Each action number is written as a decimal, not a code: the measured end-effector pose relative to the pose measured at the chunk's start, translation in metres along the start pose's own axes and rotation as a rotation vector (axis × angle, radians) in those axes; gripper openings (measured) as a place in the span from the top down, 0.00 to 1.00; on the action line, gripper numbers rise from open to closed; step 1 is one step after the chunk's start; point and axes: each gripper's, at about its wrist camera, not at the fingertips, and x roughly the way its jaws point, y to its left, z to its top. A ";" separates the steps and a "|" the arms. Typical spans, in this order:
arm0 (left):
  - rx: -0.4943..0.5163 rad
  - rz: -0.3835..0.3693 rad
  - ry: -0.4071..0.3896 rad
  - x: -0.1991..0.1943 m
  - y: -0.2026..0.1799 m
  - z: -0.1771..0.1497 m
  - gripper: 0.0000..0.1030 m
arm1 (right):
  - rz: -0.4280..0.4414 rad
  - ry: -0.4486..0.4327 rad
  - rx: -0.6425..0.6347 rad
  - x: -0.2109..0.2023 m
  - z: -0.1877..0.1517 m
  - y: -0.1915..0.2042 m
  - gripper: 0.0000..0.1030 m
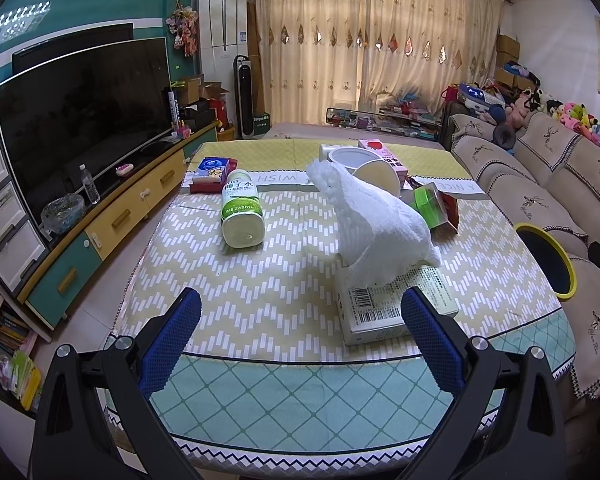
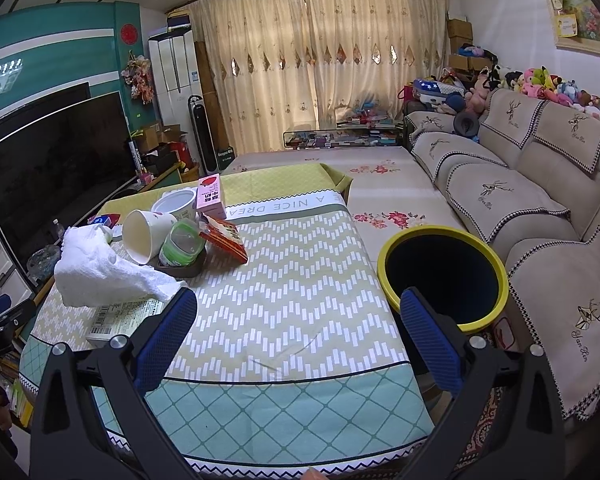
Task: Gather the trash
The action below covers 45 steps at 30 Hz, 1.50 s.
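Trash lies on a table with a zigzag cloth (image 1: 280, 280). A crumpled white tissue (image 1: 376, 220) (image 2: 104, 272) rests on a flat white carton (image 1: 396, 308) (image 2: 120, 316). A green-labelled bottle (image 1: 242, 212) lies on its side. Behind are white paper cups (image 1: 380, 176) (image 2: 144, 236), a pink carton (image 2: 211, 196), a green-lidded tub (image 1: 430, 204) (image 2: 184, 244) and a red packet (image 2: 224, 238). A yellow-rimmed black bin (image 2: 446, 276) (image 1: 548, 260) stands right of the table. My left gripper (image 1: 300, 320) is open just short of the white carton. My right gripper (image 2: 298, 320) is open, between table and bin.
A red and blue box (image 1: 212, 174) sits at the table's far left. A television (image 1: 80, 112) on a low cabinet (image 1: 112, 220) runs along the left. A beige sofa (image 2: 520, 200) with plush toys lines the right, close behind the bin. Curtains (image 2: 320, 68) hang at the back.
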 end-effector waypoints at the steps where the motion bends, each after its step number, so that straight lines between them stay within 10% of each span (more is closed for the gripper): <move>1: 0.000 0.000 0.001 0.000 0.000 0.000 0.04 | 0.001 0.001 0.000 0.001 -0.001 0.000 0.06; 45: -0.010 -0.039 -0.034 0.006 0.006 0.001 0.04 | 0.123 0.031 -0.052 0.030 0.004 0.027 0.06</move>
